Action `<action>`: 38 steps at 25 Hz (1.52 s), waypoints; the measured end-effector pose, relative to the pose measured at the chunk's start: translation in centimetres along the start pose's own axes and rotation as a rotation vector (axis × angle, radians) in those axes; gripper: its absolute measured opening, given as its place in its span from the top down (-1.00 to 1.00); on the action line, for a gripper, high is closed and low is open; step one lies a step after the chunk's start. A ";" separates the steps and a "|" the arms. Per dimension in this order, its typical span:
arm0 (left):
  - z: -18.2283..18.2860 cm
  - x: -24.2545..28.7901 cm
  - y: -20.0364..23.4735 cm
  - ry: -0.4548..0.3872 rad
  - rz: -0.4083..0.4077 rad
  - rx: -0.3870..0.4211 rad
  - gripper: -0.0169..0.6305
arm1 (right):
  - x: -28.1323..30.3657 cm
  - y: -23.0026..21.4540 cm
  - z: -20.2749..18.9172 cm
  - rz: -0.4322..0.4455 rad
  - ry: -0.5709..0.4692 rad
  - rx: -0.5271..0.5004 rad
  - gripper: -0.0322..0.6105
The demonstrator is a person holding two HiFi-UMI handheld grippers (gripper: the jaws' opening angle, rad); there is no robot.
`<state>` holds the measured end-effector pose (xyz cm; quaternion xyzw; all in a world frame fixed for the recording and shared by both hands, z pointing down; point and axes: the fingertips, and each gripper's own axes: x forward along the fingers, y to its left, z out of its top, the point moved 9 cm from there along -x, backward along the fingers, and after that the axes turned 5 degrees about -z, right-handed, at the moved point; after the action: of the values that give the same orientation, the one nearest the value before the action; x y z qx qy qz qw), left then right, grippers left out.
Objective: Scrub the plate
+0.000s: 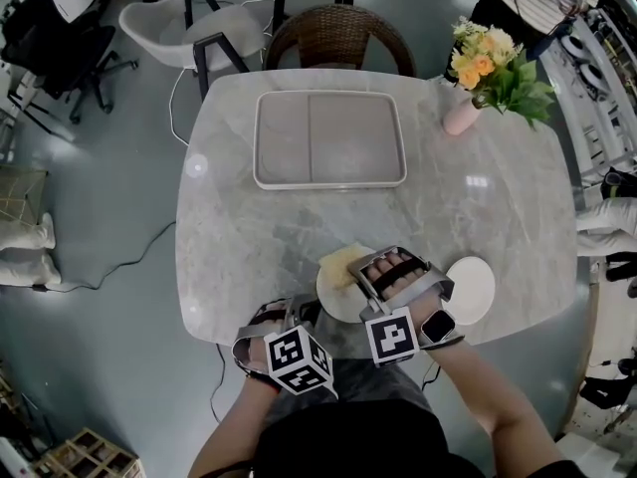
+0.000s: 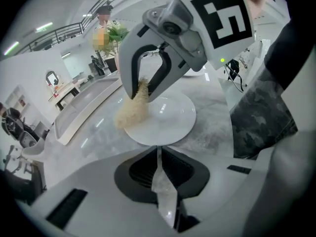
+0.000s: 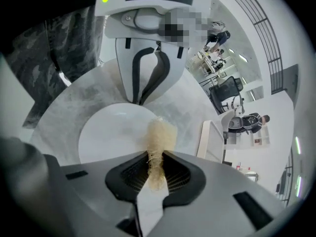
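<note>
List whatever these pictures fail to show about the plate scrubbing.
- Head view: the right gripper covers much of the plate; a marker cube hides the jaws of the left gripper.
- Right gripper view: the fibrous scrubber hides its own contact with the plate.
- Head view: the white disc sits partly behind the wrist; dish or lid unclear.

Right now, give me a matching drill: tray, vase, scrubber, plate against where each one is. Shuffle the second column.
Things
1. tray
2. vase
3. scrubber
4. plate

Places
A. pinched in the right tongs
B. far right corner of the table
C. rim clamped in the left tongs
D. far side of the table, middle

Pairs: 1-D, 2-B, 3-A, 4-C
</note>
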<state>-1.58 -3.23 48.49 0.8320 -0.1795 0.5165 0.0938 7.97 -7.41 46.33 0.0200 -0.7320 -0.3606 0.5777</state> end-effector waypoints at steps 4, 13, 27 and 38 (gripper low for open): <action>-0.2 0.1 0.1 0.002 0.001 0.003 0.83 | 0.4 -0.8 -1.7 -0.043 0.079 -0.034 0.68; -0.3 0.1 0.2 0.000 -0.003 0.006 0.83 | -0.9 1.7 -4.8 -0.013 0.144 0.032 0.68; -0.4 0.2 0.4 -0.005 -0.017 0.020 0.83 | -4.6 7.4 -3.1 0.097 0.058 -0.077 0.68; -0.2 0.3 0.3 -0.004 -0.024 0.032 0.83 | -5.7 7.3 0.2 0.180 0.014 -0.550 0.68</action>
<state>-1.80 -3.52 48.82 0.8365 -0.1615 0.5165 0.0864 12.53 0.68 45.59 -0.2001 -0.6016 -0.4927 0.5960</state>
